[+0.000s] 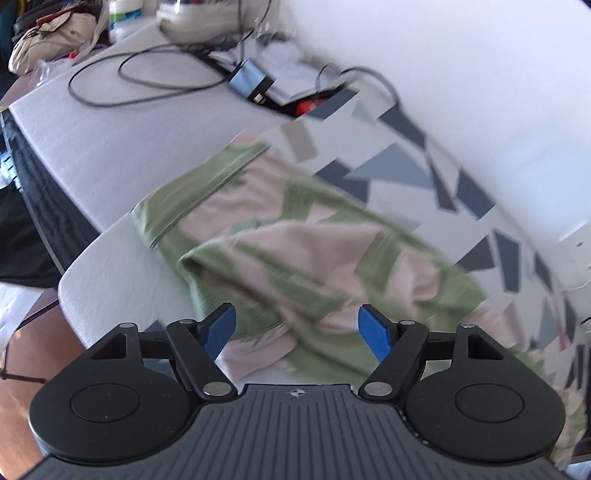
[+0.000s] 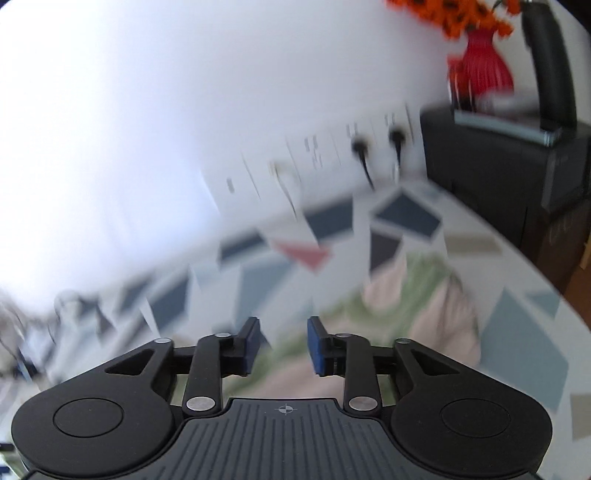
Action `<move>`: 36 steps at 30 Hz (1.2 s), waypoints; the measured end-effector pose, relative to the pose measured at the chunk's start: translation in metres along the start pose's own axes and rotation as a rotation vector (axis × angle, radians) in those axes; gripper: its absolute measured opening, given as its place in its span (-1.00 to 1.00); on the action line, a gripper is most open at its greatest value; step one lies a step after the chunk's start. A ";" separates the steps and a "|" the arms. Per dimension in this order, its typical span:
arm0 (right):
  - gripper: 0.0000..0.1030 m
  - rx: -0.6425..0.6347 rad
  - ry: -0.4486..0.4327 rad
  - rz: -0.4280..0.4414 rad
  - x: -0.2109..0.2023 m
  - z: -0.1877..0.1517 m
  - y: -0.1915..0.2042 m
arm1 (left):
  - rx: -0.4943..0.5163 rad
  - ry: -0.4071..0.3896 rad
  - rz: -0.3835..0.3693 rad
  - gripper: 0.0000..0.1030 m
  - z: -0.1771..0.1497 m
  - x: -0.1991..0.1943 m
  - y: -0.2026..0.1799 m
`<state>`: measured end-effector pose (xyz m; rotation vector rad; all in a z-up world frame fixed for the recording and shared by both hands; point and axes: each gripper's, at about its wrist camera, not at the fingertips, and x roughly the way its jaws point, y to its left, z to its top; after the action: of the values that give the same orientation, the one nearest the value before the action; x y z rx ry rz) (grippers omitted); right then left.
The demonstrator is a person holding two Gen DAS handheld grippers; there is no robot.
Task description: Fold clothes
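A green and pale pink garment (image 1: 295, 254) lies crumpled on a table covered by a cloth with grey and blue geometric shapes (image 1: 399, 162). My left gripper (image 1: 297, 326) hovers above the garment's near part, jaws wide open, nothing between the blue pads (image 1: 218, 332). In the right wrist view the same garment (image 2: 417, 295) lies below and to the right of my right gripper (image 2: 282, 341). That gripper's jaws stand a small way apart with nothing between them; the picture is blurred.
Black cables (image 1: 147, 77), a grey adapter (image 1: 249, 79) and papers lie at the table's far end, with a beige bag (image 1: 51, 33) beyond. A white wall with sockets (image 2: 373, 144), a black cabinet (image 2: 498, 166) and a red vase of orange flowers (image 2: 480, 70) stand behind.
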<state>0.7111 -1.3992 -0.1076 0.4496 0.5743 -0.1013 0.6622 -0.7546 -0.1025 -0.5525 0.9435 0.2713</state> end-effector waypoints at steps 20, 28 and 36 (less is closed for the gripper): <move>-0.09 -0.624 0.188 0.061 0.057 -0.064 0.048 | 0.486 -0.032 0.167 0.59 -0.031 0.032 -0.020; -0.06 -0.748 0.375 0.036 0.075 -0.112 0.054 | 0.502 0.039 0.266 0.60 -0.039 0.057 0.004; -0.97 -0.625 0.337 0.045 0.072 -0.084 0.053 | 0.476 0.068 0.240 -0.36 -0.030 0.067 0.011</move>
<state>0.7407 -1.3128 -0.1892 -0.1354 0.8856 0.1994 0.6744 -0.7638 -0.1755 -0.0103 1.0980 0.2321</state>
